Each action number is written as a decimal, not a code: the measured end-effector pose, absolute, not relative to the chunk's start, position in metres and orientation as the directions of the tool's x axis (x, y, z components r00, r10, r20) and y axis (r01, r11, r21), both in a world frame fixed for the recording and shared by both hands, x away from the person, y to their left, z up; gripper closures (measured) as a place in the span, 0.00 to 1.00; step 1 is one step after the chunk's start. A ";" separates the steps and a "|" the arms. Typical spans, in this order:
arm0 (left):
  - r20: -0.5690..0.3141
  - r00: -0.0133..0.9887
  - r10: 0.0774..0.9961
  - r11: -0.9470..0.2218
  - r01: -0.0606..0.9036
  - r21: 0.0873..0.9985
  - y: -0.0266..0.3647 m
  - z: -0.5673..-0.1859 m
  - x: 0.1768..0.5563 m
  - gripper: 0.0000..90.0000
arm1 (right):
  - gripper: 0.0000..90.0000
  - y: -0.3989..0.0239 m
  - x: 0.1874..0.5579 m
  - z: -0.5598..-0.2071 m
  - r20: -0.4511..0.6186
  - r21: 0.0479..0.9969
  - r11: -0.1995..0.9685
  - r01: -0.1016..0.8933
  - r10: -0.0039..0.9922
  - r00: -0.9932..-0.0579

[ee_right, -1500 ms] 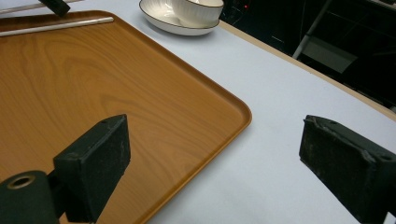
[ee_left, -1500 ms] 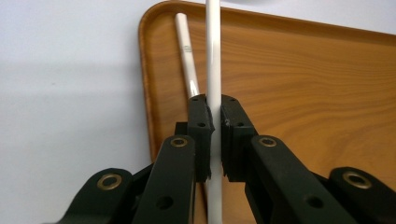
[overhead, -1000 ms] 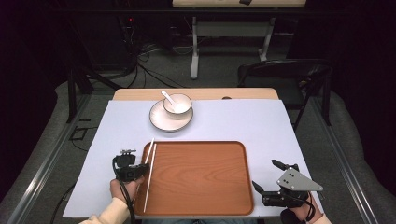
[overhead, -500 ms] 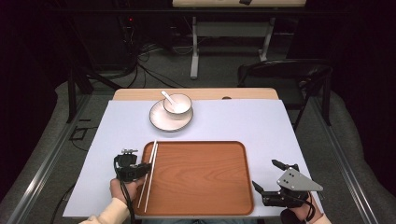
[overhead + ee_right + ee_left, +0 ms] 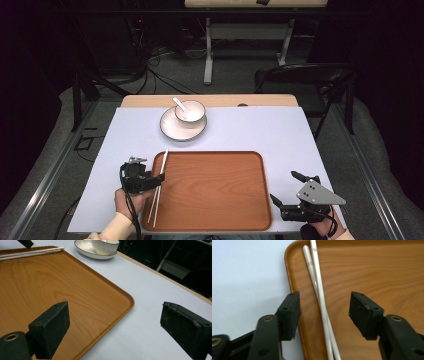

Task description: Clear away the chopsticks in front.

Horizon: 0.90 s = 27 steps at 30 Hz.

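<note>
Two white chopsticks (image 5: 158, 187) lie along the left side of a brown wooden tray (image 5: 215, 190). My left gripper (image 5: 156, 181) hovers over them at the tray's left rim. Its jaws have just been opening, and they stand open astride the chopsticks (image 5: 321, 300) without touching them; the pads (image 5: 291, 311) are clear of both sticks. At the tray's near right corner my right gripper (image 5: 285, 186) rests open, with nothing between its jaws (image 5: 117, 327). One jaw is over the tray (image 5: 50, 287) and the other over the tabletop.
A white bowl (image 5: 190, 113) holding a white spoon (image 5: 180, 104) stands on a white plate (image 5: 172, 131) beyond the tray's far edge. A pale blue mat (image 5: 280, 135) covers the table. A dark chair (image 5: 305, 80) stands behind the far right corner.
The left gripper's jaws have opened and let go of the chopsticks, which now lie on the tray. The right gripper has kept still.
</note>
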<state>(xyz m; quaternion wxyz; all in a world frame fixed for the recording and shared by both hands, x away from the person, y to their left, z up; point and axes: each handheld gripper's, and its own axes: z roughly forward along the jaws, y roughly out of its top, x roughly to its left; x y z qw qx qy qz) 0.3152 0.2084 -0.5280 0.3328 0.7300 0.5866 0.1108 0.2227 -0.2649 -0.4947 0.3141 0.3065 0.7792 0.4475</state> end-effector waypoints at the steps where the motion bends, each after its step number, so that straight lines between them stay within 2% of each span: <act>1: -0.223 0.299 0.928 -0.101 0.778 0.620 0.209 -0.527 0.315 0.43 | 0.09 -0.265 0.223 -0.495 -0.215 0.890 0.412 0.198 0.759 -0.615; 8: -0.143 0.424 0.894 -0.215 0.687 0.694 0.214 -0.511 0.313 0.25 | 0.09 -0.265 0.223 -0.495 -0.215 0.890 0.412 0.196 0.758 -0.615; 9: -0.116 0.471 0.874 -0.245 0.635 0.733 0.216 -0.503 0.310 0.23 | 0.09 -0.265 0.223 -0.495 -0.214 0.890 0.411 0.198 0.759 -0.615; 11: -0.083 0.510 0.856 -0.280 0.593 0.755 0.218 -0.497 0.306 0.18 | 0.09 -0.265 0.223 -0.495 -0.214 0.890 0.412 0.198 0.759 -0.615; 13: -0.080 0.558 0.826 -0.283 0.534 0.796 0.225 -0.490 0.298 0.16 | 0.09 -0.265 0.223 -0.495 -0.215 0.890 0.412 0.197 0.759 -0.615; 18: -0.050 0.557 0.829 -0.257 0.459 0.851 0.245 -0.487 0.271 0.08 | 0.09 -0.265 0.222 -0.495 -0.216 0.889 0.413 0.198 0.759 -0.614; 24: -0.024 0.528 0.849 -0.246 0.433 0.867 0.260 -0.488 0.248 0.01 | 0.09 -0.265 0.222 -0.495 -0.218 0.889 0.414 0.196 0.759 -0.613; 27: -0.040 0.519 0.854 -0.227 0.441 0.868 0.266 -0.490 0.246 0.00 | 0.09 -0.264 0.222 -0.495 -0.220 0.887 0.417 0.197 0.758 -0.614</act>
